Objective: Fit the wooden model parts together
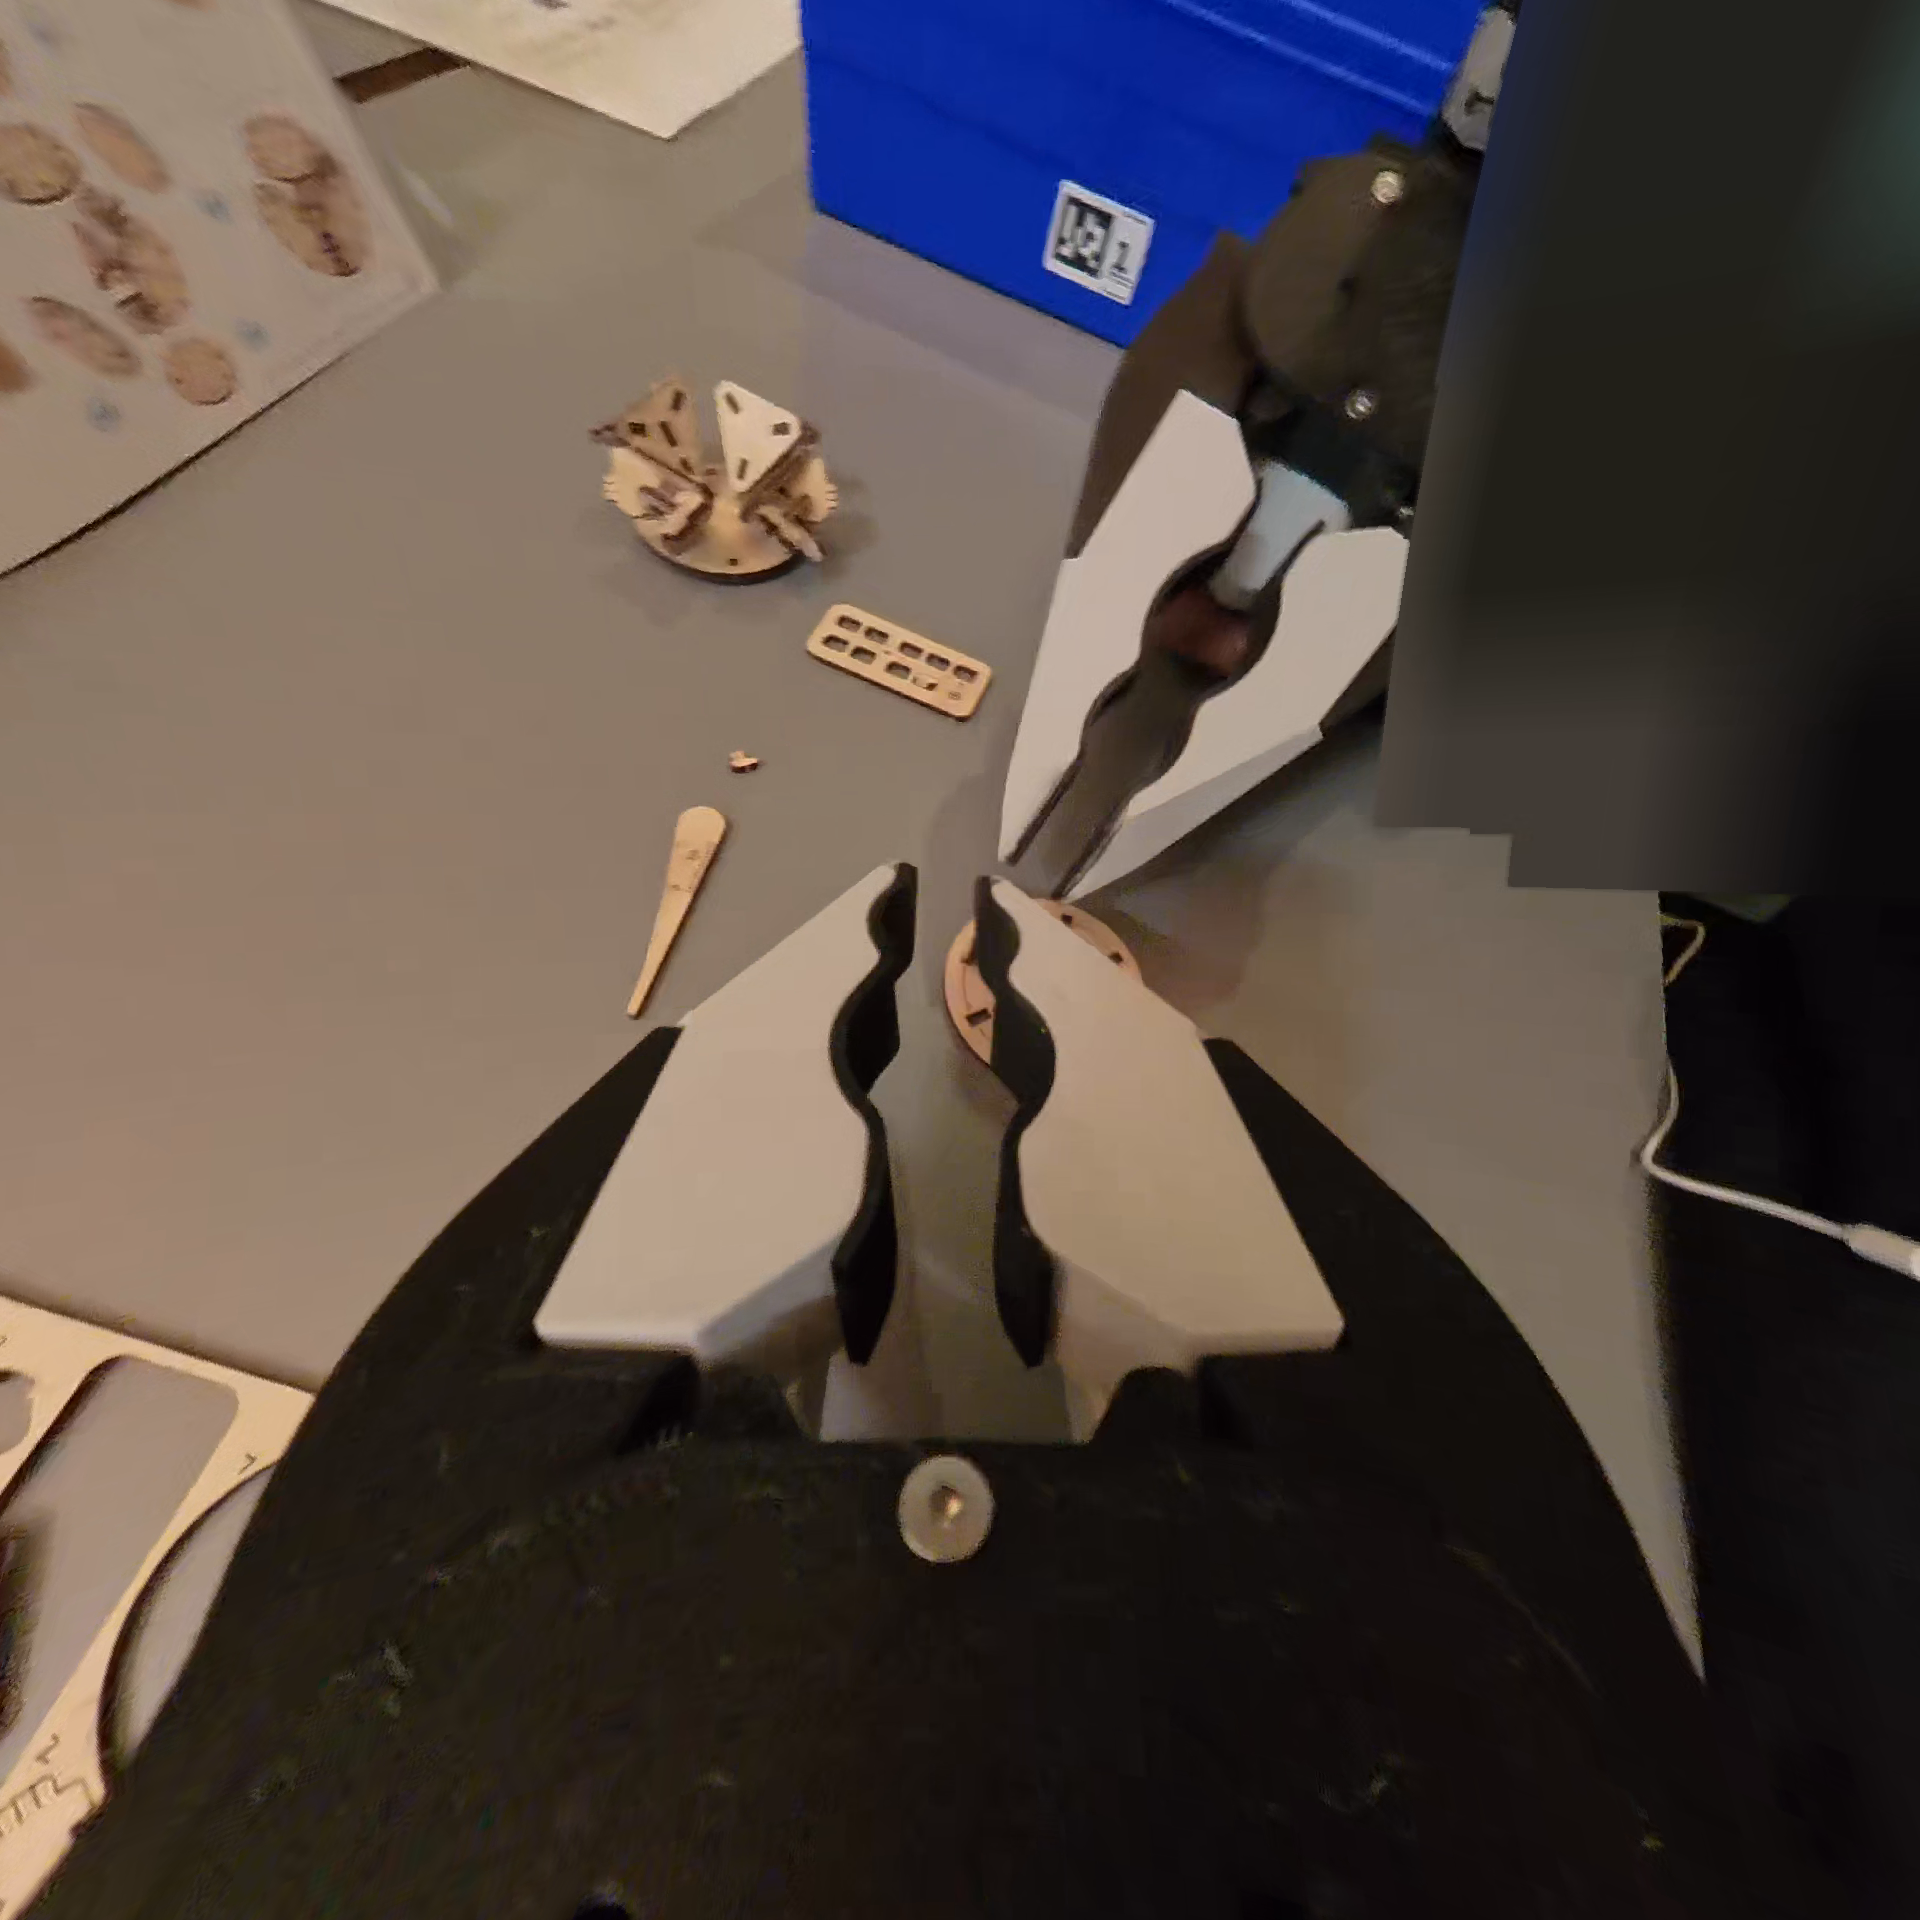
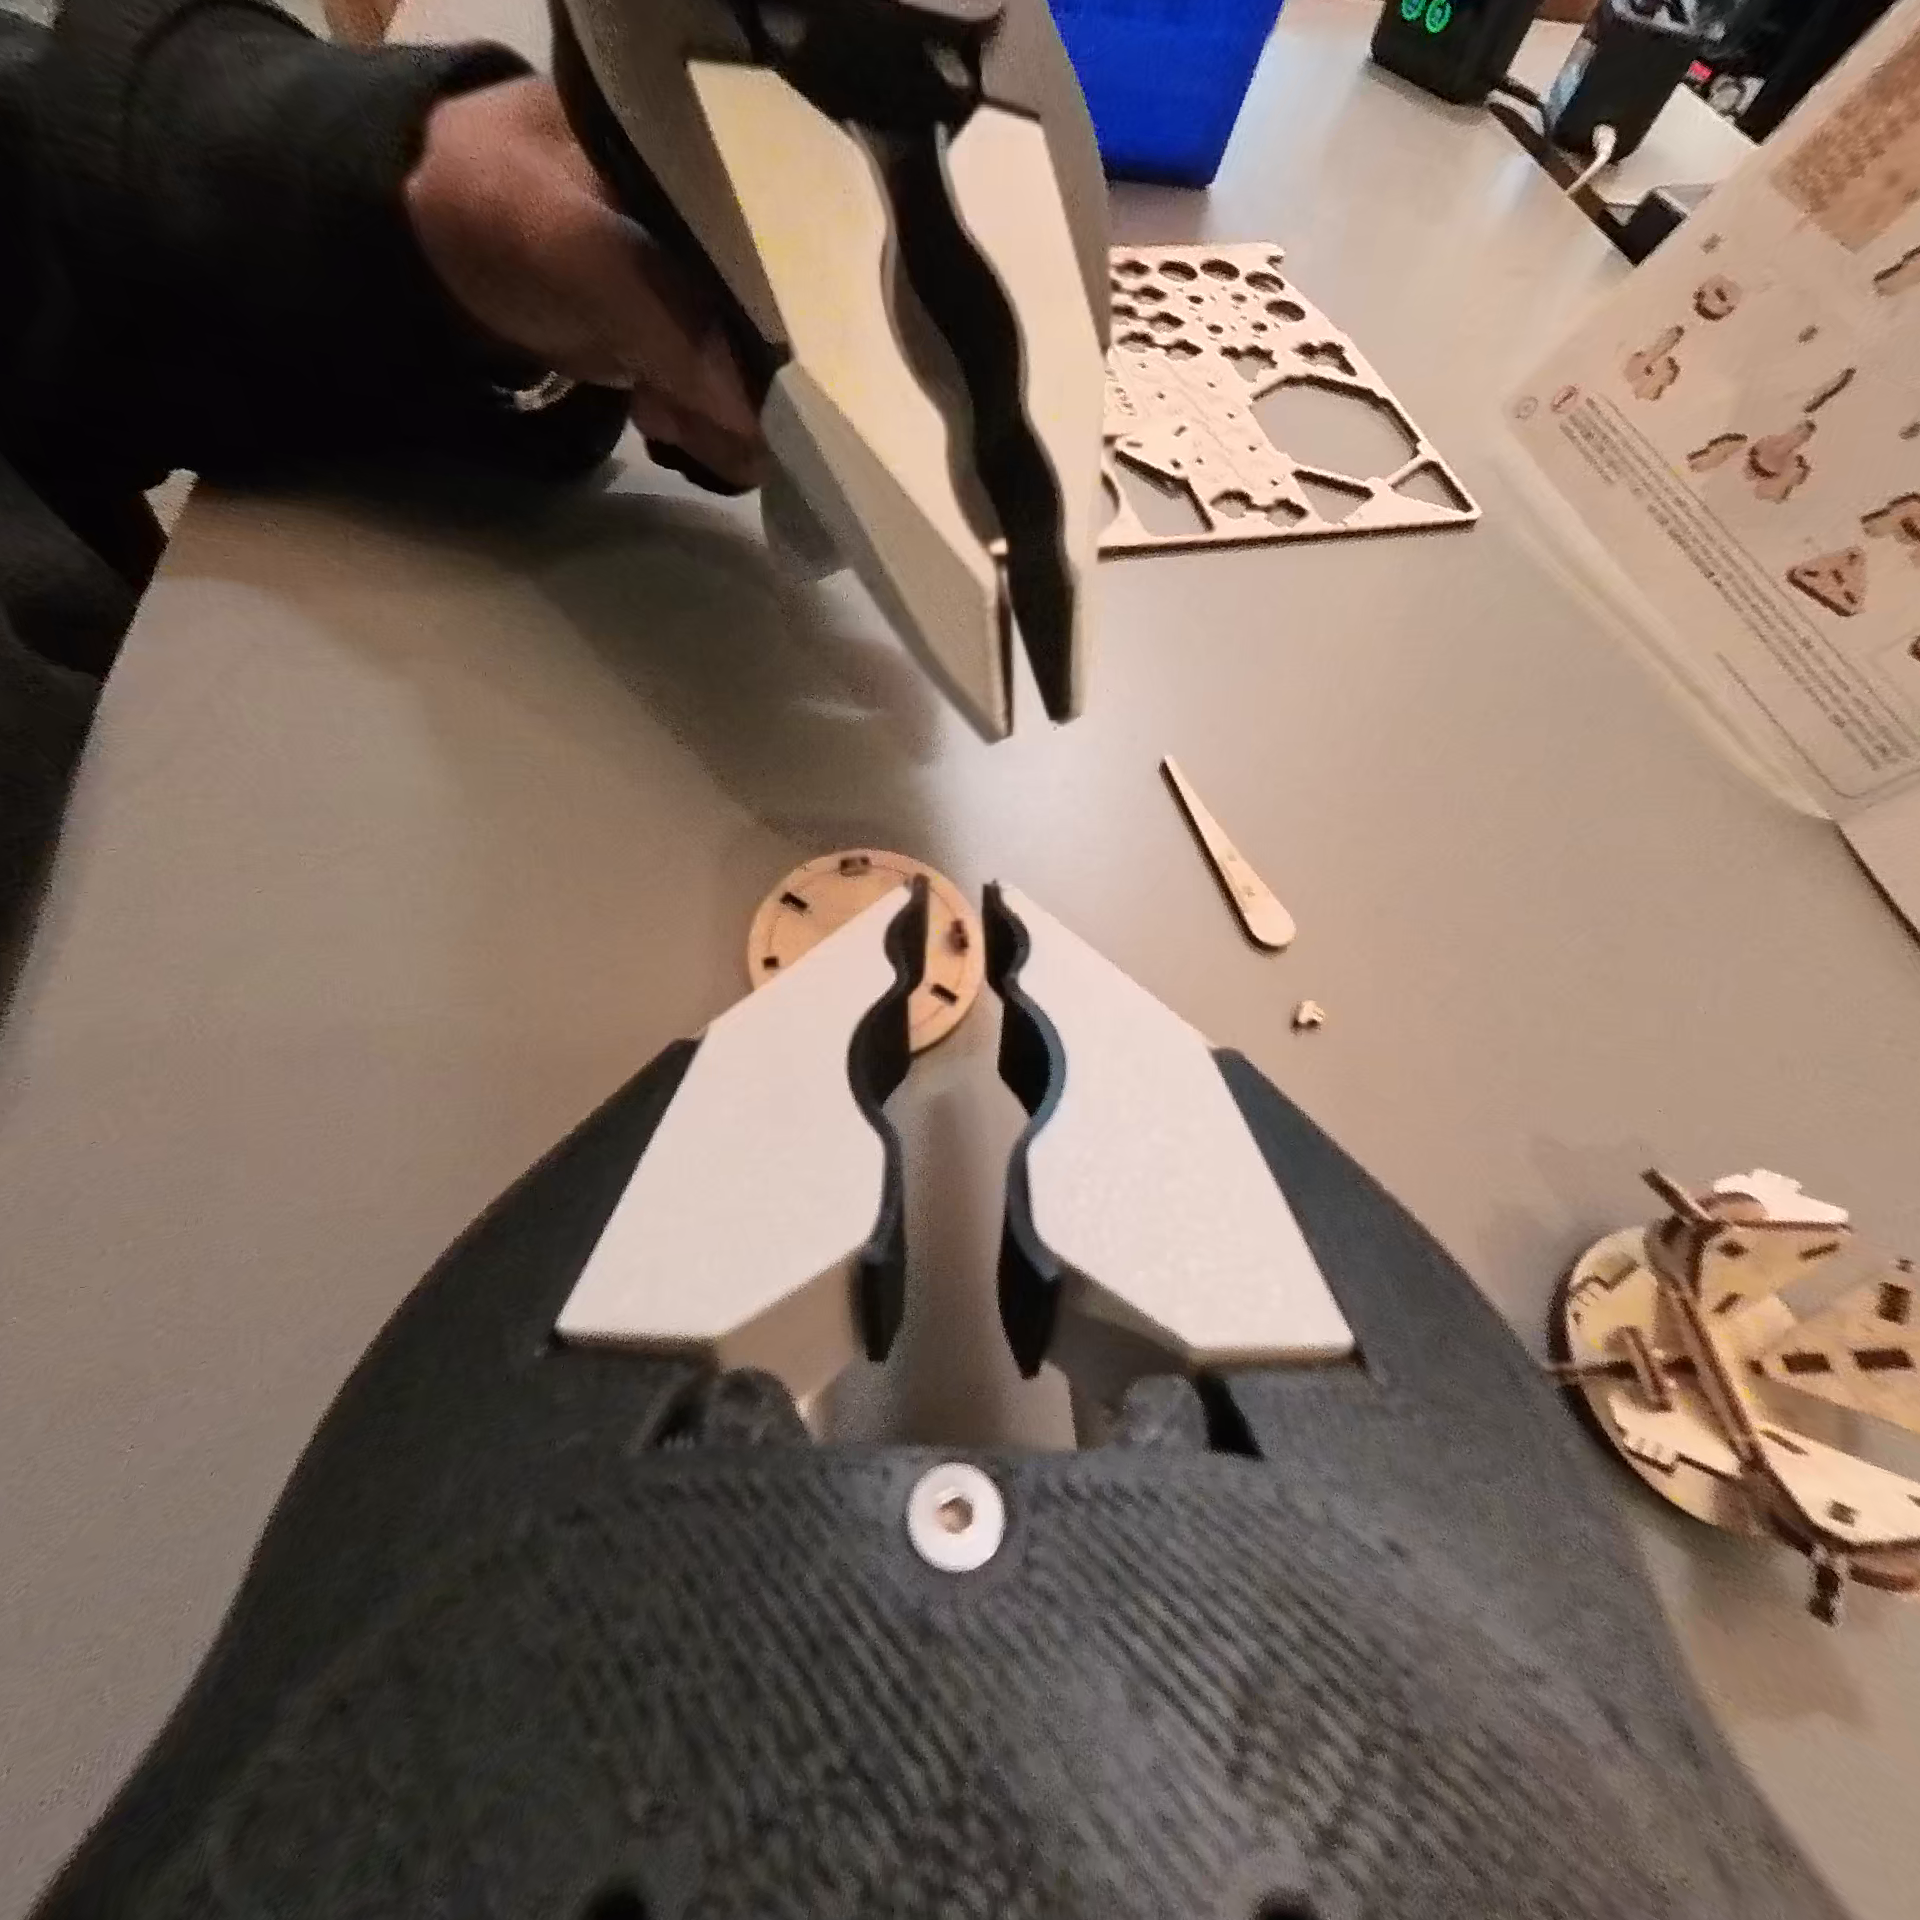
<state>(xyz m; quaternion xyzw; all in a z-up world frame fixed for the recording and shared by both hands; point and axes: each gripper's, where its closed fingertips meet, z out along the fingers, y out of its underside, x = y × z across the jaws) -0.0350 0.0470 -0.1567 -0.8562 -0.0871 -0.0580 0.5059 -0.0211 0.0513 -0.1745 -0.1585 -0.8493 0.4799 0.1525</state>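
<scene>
Our left gripper (image 1: 943, 883) hangs over the grey table (image 1: 416, 831), fingers slightly apart with nothing between them; the flat round wooden disc with slots (image 1: 971, 987) lies just under its right finger. At ten o'clock from the tips we see a tapered wooden stick (image 1: 677, 906), a tiny wooden chip (image 1: 741, 762) and a slotted wooden strip (image 1: 899, 676). Our right gripper (image 2: 951, 888) – fingers narrowly apart, bare – hovers above the same disc (image 2: 821, 914), at its nine o'clock.

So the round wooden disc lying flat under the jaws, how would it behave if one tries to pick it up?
The disc looks thin and stiff, probably light. It lies flat on the table, so its edge may be hard to catch; it might slide instead. Its small slots suggest a somewhat fragile rim.
</scene>
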